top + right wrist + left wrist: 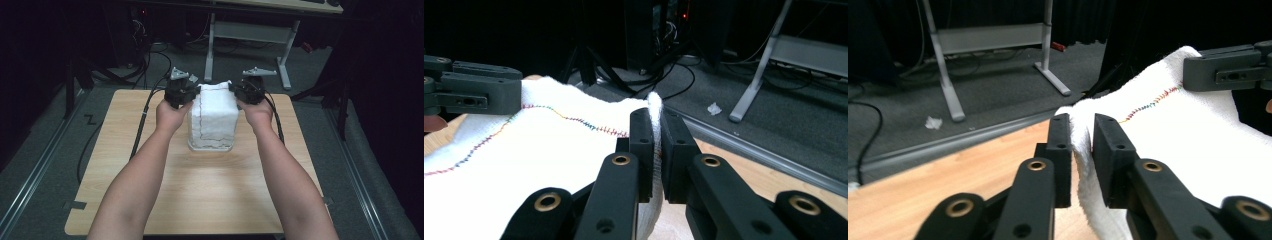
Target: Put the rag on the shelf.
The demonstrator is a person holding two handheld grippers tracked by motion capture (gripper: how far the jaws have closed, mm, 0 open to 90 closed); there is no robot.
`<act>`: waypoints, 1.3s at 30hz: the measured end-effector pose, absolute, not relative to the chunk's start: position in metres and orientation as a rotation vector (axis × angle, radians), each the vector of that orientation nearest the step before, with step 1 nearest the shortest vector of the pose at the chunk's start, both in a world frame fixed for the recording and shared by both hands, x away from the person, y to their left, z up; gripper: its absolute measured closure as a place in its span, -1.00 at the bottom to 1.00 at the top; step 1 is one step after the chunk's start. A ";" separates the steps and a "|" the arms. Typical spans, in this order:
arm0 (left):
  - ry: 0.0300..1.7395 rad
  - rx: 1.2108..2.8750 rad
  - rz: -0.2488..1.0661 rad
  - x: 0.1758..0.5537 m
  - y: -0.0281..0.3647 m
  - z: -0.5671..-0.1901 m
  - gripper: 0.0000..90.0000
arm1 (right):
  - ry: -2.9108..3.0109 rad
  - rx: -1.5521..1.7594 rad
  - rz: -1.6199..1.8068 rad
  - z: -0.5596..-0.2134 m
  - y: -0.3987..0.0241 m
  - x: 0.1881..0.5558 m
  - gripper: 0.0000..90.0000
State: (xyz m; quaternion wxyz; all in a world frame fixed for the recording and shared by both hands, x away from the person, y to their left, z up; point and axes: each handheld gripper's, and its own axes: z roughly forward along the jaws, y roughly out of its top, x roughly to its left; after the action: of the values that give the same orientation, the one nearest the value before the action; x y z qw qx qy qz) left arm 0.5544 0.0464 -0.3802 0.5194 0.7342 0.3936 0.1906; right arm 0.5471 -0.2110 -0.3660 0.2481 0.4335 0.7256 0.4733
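While both grippers pinch its top corners, towel [214, 117] hangs lengthwise downward (edge level).

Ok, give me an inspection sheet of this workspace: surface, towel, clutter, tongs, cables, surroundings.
Surface: light wooden table, bare around the towel.
Job's things: white towel with a multicoloured stitched edge, held up by two corners, its lower end on the table.
Clutter: nothing seen on the table.
Tongs: left tongs have towel between slightly parted jaws; right tongs pinch the other corner.
Cables: black cables trail from both tongs over the table.
Surroundings: grey carpet, white desk frame, dark room.
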 end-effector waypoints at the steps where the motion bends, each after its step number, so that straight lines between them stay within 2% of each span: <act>1: 0.944 1.761 0.457 0.554 0.046 -0.380 0.61 | 1.977 1.181 1.290 -0.366 -0.211 0.547 0.90; 5: 0.977 1.715 0.426 0.555 0.053 -0.385 0.46 | 1.986 1.204 1.274 -0.375 -0.212 0.548 0.82; 11: 0.975 1.699 0.445 0.552 0.055 -0.379 0.43 | 1.955 1.215 1.288 -0.372 -0.218 0.546 0.78; 19: 0.962 1.695 0.473 0.541 0.054 -0.369 0.36 | 1.936 1.214 1.280 -0.364 -0.217 0.537 0.49; 33: 0.941 1.671 0.509 0.523 0.062 -0.352 0.04 | 1.933 1.154 1.262 -0.354 -0.212 0.524 -0.01; 39: 0.935 1.673 0.499 0.513 0.067 -0.351 -0.06 | 1.930 1.133 1.260 -0.359 -0.211 0.512 -0.09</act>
State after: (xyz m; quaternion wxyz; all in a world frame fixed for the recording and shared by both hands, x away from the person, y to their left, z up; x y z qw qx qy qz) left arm 0.5132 0.0668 -0.3507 0.5485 0.7064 0.3946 0.2108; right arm 0.5124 -0.2107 -0.3588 0.2826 0.4230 0.7209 0.4707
